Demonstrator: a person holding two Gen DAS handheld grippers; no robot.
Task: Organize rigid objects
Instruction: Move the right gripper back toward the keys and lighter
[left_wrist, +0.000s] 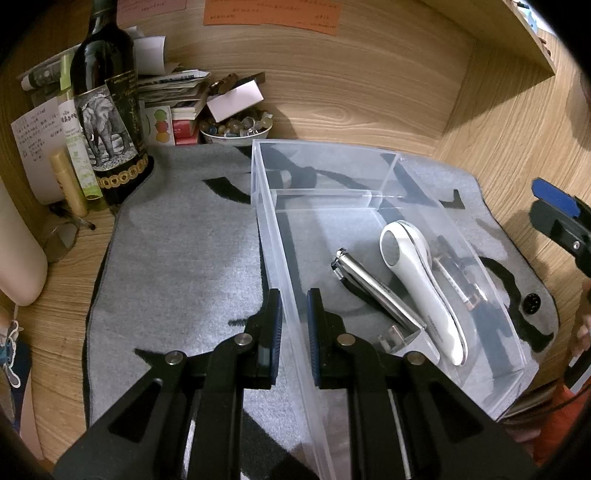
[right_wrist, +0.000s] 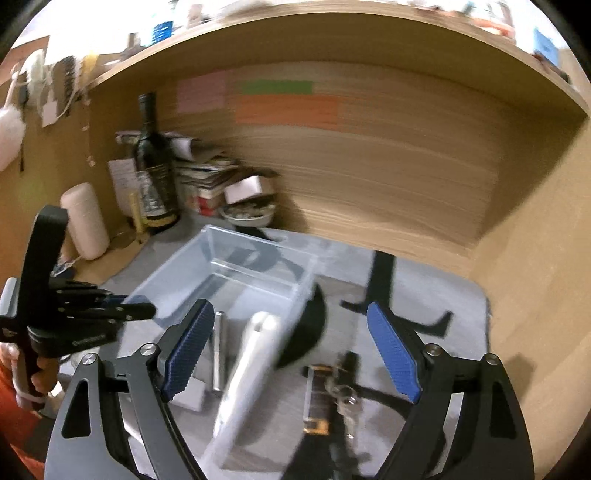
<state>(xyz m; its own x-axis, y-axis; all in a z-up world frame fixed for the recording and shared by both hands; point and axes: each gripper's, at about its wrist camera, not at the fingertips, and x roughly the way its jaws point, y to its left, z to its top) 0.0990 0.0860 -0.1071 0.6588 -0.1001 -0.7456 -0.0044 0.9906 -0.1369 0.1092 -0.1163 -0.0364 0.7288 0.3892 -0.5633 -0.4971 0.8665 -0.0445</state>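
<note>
The clear plastic organizer bin (left_wrist: 388, 221) sits on a grey felt mat (left_wrist: 177, 240) and already holds three items in its large near compartment: a long polished metal nail clipper (left_wrist: 373, 288), a white handheld device with a round metal head (left_wrist: 421, 288), and a dark object with gold trim (left_wrist: 461, 280) lying against the right wall. The two smaller far compartments appear unfilled. No loose rigid object is visible on the mat outside the bin, so the sorting appears largely complete — whether further items remain out of view cannot be determined.

The left gripper (left_wrist: 293, 325) straddles the bin's near-left wall, one finger outside and one inside, with a narrow gap between the pads; whether they clamp the wall cannot be determined. The right gripper (right_wrist: 291, 354) hovers above the bin with its jaws spread wide, carrying nothing; this view is motion-blurred.

Surroundings: a dark wine bottle with an elephant label (left_wrist: 107, 118), stacked papers and boxes (left_wrist: 173, 92) and a small bowl of beads (left_wrist: 236, 129) crowd the far-left corner — well apart from the bin. The wooden shelf (right_wrist: 332, 37) overhangs the workspace and limits upward clearance.
</note>
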